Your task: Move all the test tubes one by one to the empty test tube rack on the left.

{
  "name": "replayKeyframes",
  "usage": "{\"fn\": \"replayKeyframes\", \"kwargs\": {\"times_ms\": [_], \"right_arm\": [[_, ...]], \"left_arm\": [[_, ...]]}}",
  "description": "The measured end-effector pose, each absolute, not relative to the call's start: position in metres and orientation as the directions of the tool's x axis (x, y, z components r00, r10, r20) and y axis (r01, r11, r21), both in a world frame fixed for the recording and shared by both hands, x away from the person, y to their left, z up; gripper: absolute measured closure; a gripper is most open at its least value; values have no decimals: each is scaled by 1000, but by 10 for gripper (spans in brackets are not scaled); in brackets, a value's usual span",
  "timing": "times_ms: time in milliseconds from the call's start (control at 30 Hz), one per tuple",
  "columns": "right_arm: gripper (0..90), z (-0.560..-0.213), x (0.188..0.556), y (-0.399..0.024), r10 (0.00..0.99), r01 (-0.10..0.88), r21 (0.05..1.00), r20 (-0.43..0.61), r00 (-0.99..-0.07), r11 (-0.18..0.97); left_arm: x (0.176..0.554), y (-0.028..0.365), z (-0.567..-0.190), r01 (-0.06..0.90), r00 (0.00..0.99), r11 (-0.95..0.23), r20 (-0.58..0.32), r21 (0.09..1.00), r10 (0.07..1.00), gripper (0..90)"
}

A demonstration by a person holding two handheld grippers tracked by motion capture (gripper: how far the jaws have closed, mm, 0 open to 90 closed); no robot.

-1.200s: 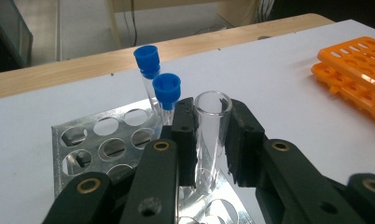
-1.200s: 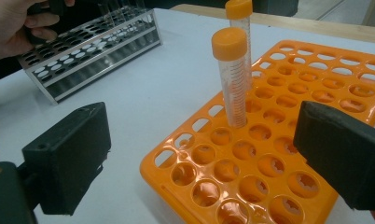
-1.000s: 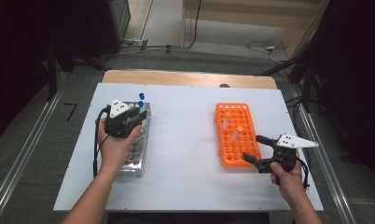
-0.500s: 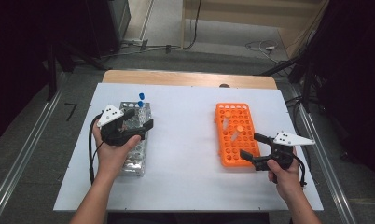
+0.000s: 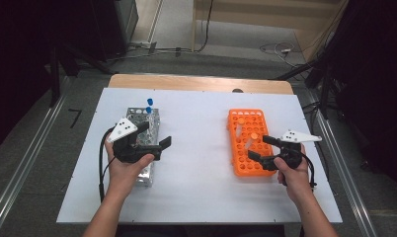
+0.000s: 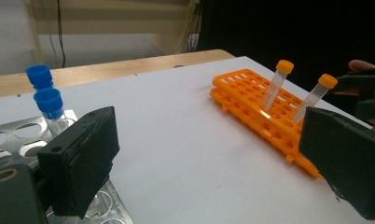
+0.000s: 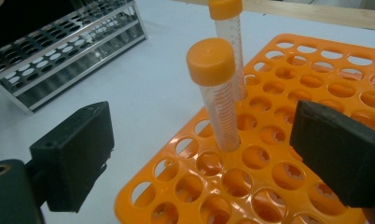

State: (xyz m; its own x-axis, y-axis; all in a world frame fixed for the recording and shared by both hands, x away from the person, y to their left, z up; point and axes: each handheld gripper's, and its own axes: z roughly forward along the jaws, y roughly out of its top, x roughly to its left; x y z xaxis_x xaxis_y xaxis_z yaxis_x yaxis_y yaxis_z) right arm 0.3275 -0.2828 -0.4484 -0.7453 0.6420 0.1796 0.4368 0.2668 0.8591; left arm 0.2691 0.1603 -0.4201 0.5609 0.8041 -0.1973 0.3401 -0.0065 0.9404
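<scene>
Your right gripper (image 5: 259, 147) jaws are spread, empty, over the orange rack (image 5: 239, 148) w/ the near orange-cap tube (image 7: 218, 93) between them. Your left gripper (image 5: 155, 134) jaws are also spread, empty, above the metal rack (image 5: 155, 117), by two blue-cap tubes (image 6: 48, 100). Racks sit well apart on the table (image 5: 196, 148).

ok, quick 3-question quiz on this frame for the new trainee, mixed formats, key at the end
1. True or false: both grippers are open and hold nothing.
2. How many orange-capped tubes stand in the orange rack?
A) one B) two C) four
3. Fill in: the blue-capped tubes stand in the ____ rack.

Key
1. True. The left gripper is over the metal rack with its jaws apart; the right gripper is over the orange rack, jaws on either side of the nearer orange-capped tube without touching it.
2. B, two; the farther tube stands just behind the nearer one.
3. metal.
</scene>
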Motion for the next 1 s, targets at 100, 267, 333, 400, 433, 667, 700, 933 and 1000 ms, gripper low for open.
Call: {"fn": "replayKeyframes", "kwargs": {"times_ms": [100, 267, 333, 400, 433, 667, 700, 933, 1000], "right_arm": [[59, -450, 335, -279, 637, 446, 851, 185, -748, 277], [134, -453, 343, -272, 678, 474, 827, 164, -717, 301], [197, -456, 344, -270, 703, 489, 818, 155, -694, 303], [277, -459, 346, -268, 720, 502, 811, 154, -677, 299], [317, -459, 346, -267, 730, 499, 811, 138, -669, 305], [535, -462, 345, -260, 728, 487, 800, 95, -679, 350], [557, -462, 345, -259, 729, 491, 794, 90, -679, 359], [687, -464, 344, -251, 732, 492, 767, 43, -680, 413], [712, -464, 343, -249, 735, 483, 765, 19, -677, 425]], "left_arm": [[268, 157, -420, 339, 570, -14, -193, 941, 798, 41], [267, 152, -423, 348, 580, -26, -193, 937, 792, 41], [267, 150, -425, 352, 582, -31, -193, 936, 790, 41], [267, 148, -426, 355, 585, -33, -194, 934, 787, 41], [267, 148, -426, 354, 587, -35, -193, 934, 787, 41], [266, 142, -426, 354, 599, -47, -189, 934, 778, 41], [265, 141, -426, 353, 599, -47, -188, 934, 779, 41], [265, 140, -426, 351, 600, -45, -187, 935, 778, 42], [264, 140, -426, 352, 604, -51, -185, 935, 775, 42]]}}
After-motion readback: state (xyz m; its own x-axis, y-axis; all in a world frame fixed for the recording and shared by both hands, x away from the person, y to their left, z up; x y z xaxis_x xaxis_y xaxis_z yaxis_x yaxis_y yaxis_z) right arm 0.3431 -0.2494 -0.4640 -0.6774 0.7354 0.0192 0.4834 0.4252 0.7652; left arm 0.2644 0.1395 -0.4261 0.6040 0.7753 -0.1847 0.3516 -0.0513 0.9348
